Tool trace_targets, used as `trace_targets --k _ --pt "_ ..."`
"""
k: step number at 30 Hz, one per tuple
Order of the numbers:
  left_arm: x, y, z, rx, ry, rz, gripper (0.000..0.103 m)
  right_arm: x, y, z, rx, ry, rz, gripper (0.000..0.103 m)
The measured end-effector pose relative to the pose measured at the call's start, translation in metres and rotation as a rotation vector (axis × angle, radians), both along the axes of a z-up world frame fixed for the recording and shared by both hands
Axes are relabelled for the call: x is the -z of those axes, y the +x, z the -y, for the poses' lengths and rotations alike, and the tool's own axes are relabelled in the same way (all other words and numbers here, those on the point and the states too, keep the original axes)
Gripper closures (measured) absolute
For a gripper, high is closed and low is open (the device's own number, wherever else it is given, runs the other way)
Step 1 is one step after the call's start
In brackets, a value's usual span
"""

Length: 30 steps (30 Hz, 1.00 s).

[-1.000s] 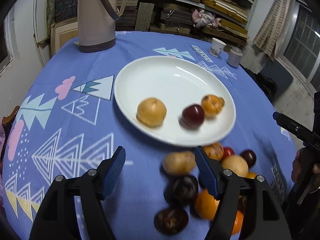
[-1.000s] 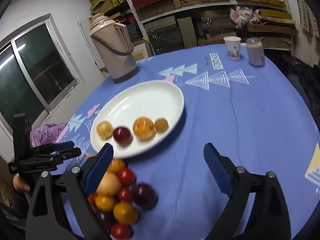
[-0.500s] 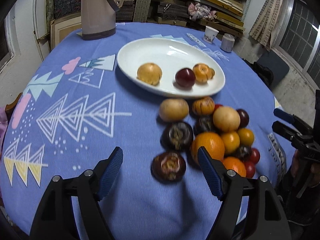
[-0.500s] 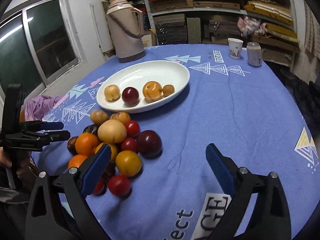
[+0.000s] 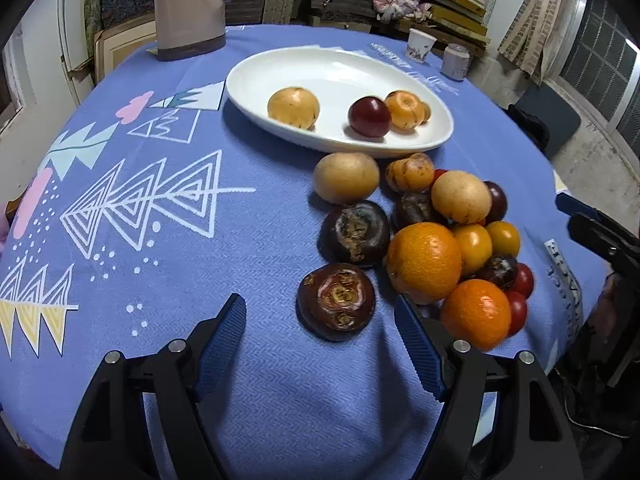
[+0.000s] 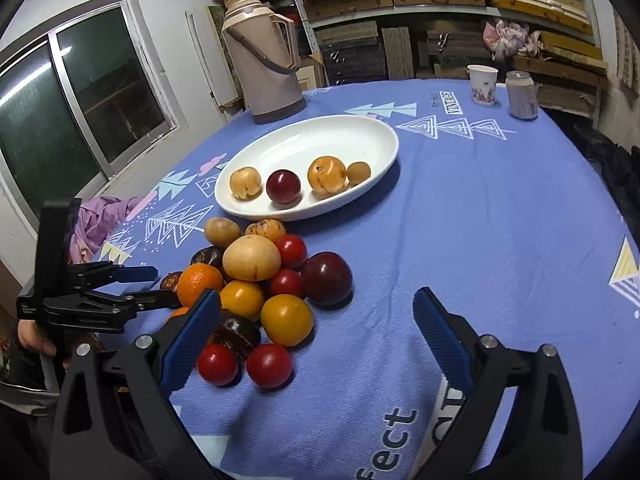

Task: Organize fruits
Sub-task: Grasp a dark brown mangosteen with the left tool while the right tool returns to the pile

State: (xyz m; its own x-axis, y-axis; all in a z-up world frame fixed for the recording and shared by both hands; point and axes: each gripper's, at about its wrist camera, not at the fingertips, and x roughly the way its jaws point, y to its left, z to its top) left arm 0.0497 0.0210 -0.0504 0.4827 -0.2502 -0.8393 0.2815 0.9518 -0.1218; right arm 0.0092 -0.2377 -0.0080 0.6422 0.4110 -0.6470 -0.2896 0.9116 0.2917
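1. Fruits lie in two groups on the blue patterned bench (image 5: 168,280): four sit in the white oval dish (image 6: 320,136), the rest form a loose heap just beside its near rim.
2. In the dish I see, in a row, a tan round fruit (image 6: 245,183), a dark red plum (image 6: 283,186), an orange fruit (image 6: 327,175) and a small brown fruit (image 6: 358,173) touching the orange one.
3. The heap holds two large oranges (image 5: 424,262), touching each other, two pale tan fruits (image 5: 346,177), yellow tomatoes (image 6: 286,319), red tomatoes (image 6: 269,365), a large dark plum (image 6: 327,278) and dark brown mangosteen-like fruits.
4. My left tool (image 5: 320,338) is spread wide and holds nothing; one dark brown fruit (image 5: 336,306) lies just ahead of the gap between its blue pads, apart from both.
5. My right tool (image 6: 316,340) is also spread wide and empty; its left pad (image 6: 188,336) overlaps the near edge of the heap in view, though I cannot tell whether it touches any fruit.
6. At the far side of the bench stand a beige thermos (image 6: 264,56), a paper cup (image 6: 483,84) and a small jar (image 6: 521,96).
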Motion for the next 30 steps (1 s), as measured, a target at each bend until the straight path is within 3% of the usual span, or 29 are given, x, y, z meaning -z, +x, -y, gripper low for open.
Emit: trace_targets --k 3,7,11,14,18,28,29,30 --pt "0.006 0.000 0.005 0.012 0.055 -0.002 0.038 0.002 0.001 -0.002 0.008 -0.030 -0.004 0.008" --pt "0.010 -0.002 0.016 0.034 0.126 0.030 0.038 0.007 0.004 -0.007 0.035 -0.111 0.003 0.008" --pt "0.010 0.000 0.015 0.029 0.115 0.034 0.038 0.014 0.008 -0.015 0.033 -0.182 0.005 0.008" --pt "0.010 0.000 0.015 0.028 0.103 0.039 0.037 0.018 0.015 -0.015 0.050 -0.166 -0.012 0.008" --pt "0.011 0.000 0.015 0.052 0.061 0.045 0.024 0.022 0.024 -0.015 0.077 -0.149 -0.031 0.008" --pt "0.012 -0.002 0.018 0.044 0.067 0.062 0.023 0.024 0.029 -0.021 0.049 -0.141 -0.045 0.008" --pt "0.011 -0.002 0.018 0.040 0.078 0.065 0.031 0.024 0.029 -0.021 0.049 -0.140 -0.044 0.008" --pt "0.010 -0.002 0.016 0.022 0.097 0.076 0.049 0.024 0.028 -0.021 0.049 -0.140 -0.041 0.008"
